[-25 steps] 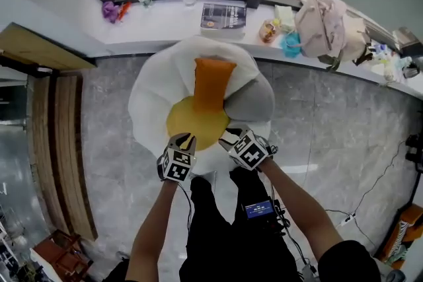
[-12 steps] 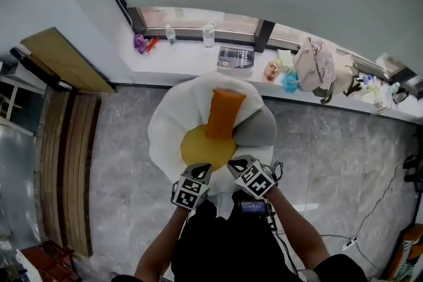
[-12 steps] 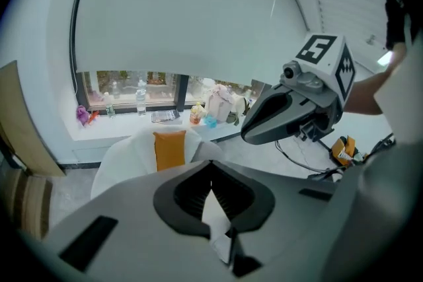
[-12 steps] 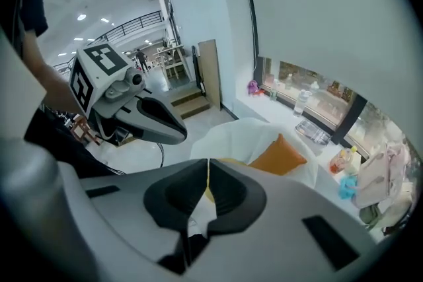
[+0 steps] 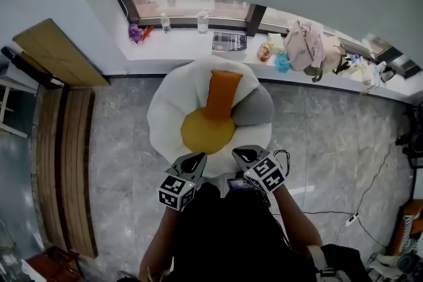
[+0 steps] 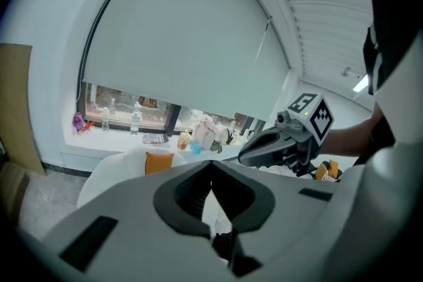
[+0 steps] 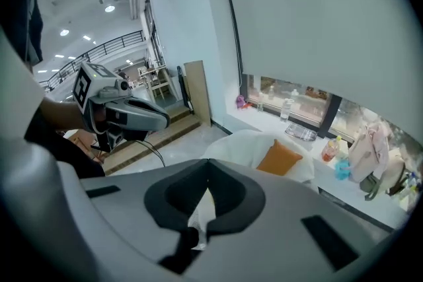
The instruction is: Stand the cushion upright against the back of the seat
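- Judging by looks, your orange cushion (image 5: 221, 92) is soft and light (likely squashy); pinch a top corner.
- Your left gripper (image 5: 197, 158) and right gripper (image 5: 240, 153) are clenched, empty.

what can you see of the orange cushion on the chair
The orange cushion is a soft, rectangular fabric pad, plain and slightly plump. It stands upright, leaning against the white chair back, its lower edge meeting the round yellow seat pad. A grey cushion lies close beside it.
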`<state>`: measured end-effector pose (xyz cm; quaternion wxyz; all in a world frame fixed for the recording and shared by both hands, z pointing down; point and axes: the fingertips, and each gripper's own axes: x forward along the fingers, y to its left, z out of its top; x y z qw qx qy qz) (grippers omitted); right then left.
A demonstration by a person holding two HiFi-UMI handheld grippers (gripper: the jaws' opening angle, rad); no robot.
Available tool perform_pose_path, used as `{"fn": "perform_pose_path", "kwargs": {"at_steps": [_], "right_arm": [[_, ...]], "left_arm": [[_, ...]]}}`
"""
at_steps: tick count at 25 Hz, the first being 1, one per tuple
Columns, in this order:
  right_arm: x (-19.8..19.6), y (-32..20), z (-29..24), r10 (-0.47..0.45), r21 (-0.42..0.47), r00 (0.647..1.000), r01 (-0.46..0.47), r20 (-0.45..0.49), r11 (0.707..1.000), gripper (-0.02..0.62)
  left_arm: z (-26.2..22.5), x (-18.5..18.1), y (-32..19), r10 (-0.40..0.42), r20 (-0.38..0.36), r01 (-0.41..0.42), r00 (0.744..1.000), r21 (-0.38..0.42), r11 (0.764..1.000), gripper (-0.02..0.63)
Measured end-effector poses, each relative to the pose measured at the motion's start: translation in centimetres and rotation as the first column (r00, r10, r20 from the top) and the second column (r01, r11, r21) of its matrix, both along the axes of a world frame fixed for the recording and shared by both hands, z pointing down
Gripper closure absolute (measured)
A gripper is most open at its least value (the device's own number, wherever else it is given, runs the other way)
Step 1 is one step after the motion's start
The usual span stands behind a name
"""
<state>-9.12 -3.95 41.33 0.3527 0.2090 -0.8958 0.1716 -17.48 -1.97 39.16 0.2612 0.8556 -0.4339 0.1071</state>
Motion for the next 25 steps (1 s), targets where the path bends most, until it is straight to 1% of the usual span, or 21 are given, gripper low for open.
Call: {"fn": "perform_pose_path", "kwargs": {"at_steps": [4, 6, 9, 12, 13, 16, 18, 21, 25], "right_arm": [[-0.7, 2.2, -2.4, 0.028, -0.012, 0.996, -0.027, 0.082, 1.0, 0.578], [-1.0, 2.5, -3.7, 0.033, -0.019, 0.988, -0.03, 0.151, 0.999, 0.578], [-0.6, 3.2, -6.4, 0.049, -0.027, 0.959, -0.043, 0.28, 0.999, 0.578], [0.9, 3.3, -9.5, 0.046, 0.003, 0.926, -0.051, 0.375, 0.999, 0.578], [1.5, 3.3, -10.6, 0.039, 0.026, 0.919, -0.053, 0.392, 0.998, 0.578], [3.9, 4.7, -12.9, 0.012, 0.087, 0.907, -0.053, 0.421, 0.995, 0.578], [6.0, 6.4, -14.1, 0.007, 0.09, 0.892, -0.054, 0.452, 0.994, 0.578], [9.7, 8.2, -15.1, 0.02, 0.077, 0.866, -0.067, 0.499, 0.995, 0.578], [14.2, 11.0, -14.9, 0.021, 0.065, 0.86, -0.062, 0.51, 0.996, 0.578]], "left_arm": [[-2.1, -1.9, 1.9, -0.005, -0.045, 0.005, 0.999, 0.019, 1.0, 0.593], [-3.5, -2.4, 1.9, -0.024, -0.087, 0.027, 0.996, 0.027, 0.999, 0.593], [-6.2, -1.8, 2.3, -0.027, -0.139, 0.037, 0.99, 0.069, 0.997, 0.592], [-8.6, 0.1, 2.8, -0.02, -0.175, 0.04, 0.984, 0.11, 0.993, 0.592], [-9.2, 0.8, 2.9, -0.024, -0.176, 0.047, 0.984, 0.127, 0.991, 0.593], [-10.4, 3.6, 4.4, -0.033, -0.147, 0.06, 0.989, 0.185, 0.981, 0.592], [-10.8, 6.0, 5.8, -0.019, -0.154, 0.048, 0.988, 0.187, 0.981, 0.594], [-10.9, 9.8, 7.2, -0.001, -0.17, 0.03, 0.985, 0.169, 0.985, 0.594], [-11.3, 14.1, 9.4, -0.004, -0.171, 0.031, 0.985, 0.155, 0.987, 0.592]]}}
